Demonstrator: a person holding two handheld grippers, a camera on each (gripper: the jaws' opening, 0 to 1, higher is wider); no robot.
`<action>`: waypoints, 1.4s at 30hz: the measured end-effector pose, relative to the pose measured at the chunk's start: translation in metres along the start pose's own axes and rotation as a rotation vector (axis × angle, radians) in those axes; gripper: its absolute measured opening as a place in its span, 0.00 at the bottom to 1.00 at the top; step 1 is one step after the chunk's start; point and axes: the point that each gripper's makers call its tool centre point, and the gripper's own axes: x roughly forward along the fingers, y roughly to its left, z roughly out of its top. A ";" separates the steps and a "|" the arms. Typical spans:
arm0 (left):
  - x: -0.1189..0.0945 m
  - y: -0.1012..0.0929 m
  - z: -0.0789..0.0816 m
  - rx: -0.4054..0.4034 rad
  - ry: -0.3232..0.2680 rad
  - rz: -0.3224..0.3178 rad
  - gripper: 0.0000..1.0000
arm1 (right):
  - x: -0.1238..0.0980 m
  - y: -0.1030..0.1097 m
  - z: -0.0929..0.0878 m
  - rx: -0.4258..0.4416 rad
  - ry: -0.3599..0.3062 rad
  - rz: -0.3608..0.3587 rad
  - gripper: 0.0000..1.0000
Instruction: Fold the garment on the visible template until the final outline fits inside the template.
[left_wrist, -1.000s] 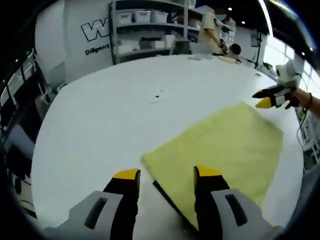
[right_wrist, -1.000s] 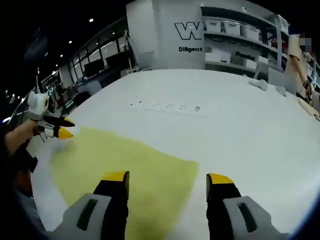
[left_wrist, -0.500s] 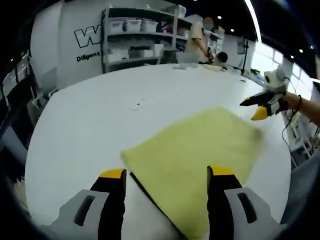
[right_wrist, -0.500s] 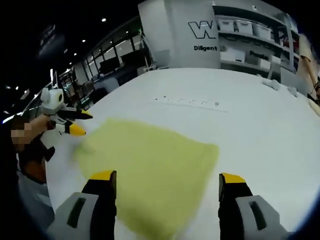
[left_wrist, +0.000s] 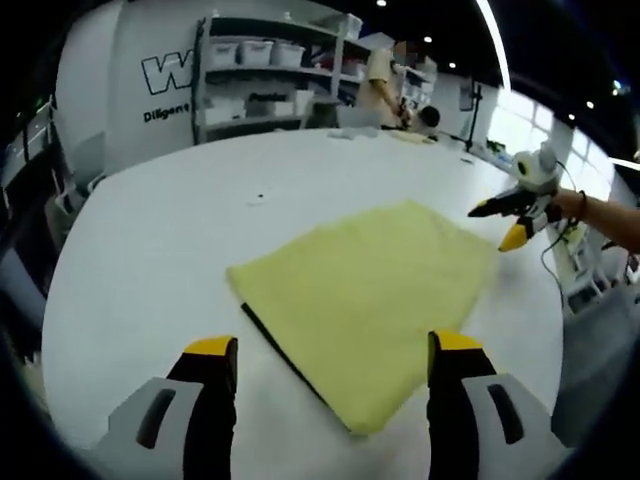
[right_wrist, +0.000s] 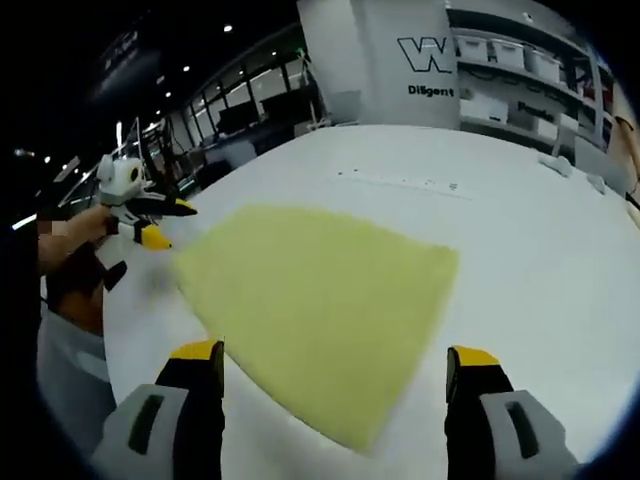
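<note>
A white table (left_wrist: 150, 250) spreads across both views, with a grey wall (left_wrist: 120, 90) bearing white letters at 11 o'clock in the left gripper view and shelves (left_wrist: 270, 80) of bins at 12 o'clock beside it. A person (left_wrist: 385, 80) stands at the table's far edge, at about 1 o'clock.

The garment (left_wrist: 370, 300), pale yellow and folded into a flat four-sided shape, lies on the table at the centre of the left gripper view. A thin dark edge of the template (left_wrist: 275, 345) peeks out along its side at 7 o'clock; the rest is covered. In the right gripper view the garment (right_wrist: 320, 300) sits at the centre, one corner pointing toward 6 o'clock, between the jaws.

The left gripper (left_wrist: 325, 355) rises from 6 o'clock with its yellow-tipped jaws wide apart, gripping nothing, above the near corner of the garment. It also appears at 9 o'clock in the right gripper view (right_wrist: 155, 222), in a hand (right_wrist: 75, 230), just beside the garment's corner; its jaws look parted.

The right gripper (right_wrist: 335, 360) has its jaws wide apart and empty. In the left gripper view it (left_wrist: 505, 222) sits at 3 o'clock, near the garment's far corner, jaws parted.
</note>
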 end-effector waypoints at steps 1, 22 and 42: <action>-0.001 -0.001 -0.002 0.002 0.001 0.000 0.80 | 0.000 0.000 -0.001 0.000 -0.001 0.000 0.91; -0.011 -0.022 -0.066 -0.057 0.071 -0.062 0.48 | -0.007 0.000 -0.045 -0.020 0.046 -0.027 0.52; -0.007 -0.022 -0.073 -0.057 0.058 -0.092 0.00 | -0.009 -0.017 -0.053 -0.090 0.055 -0.074 0.05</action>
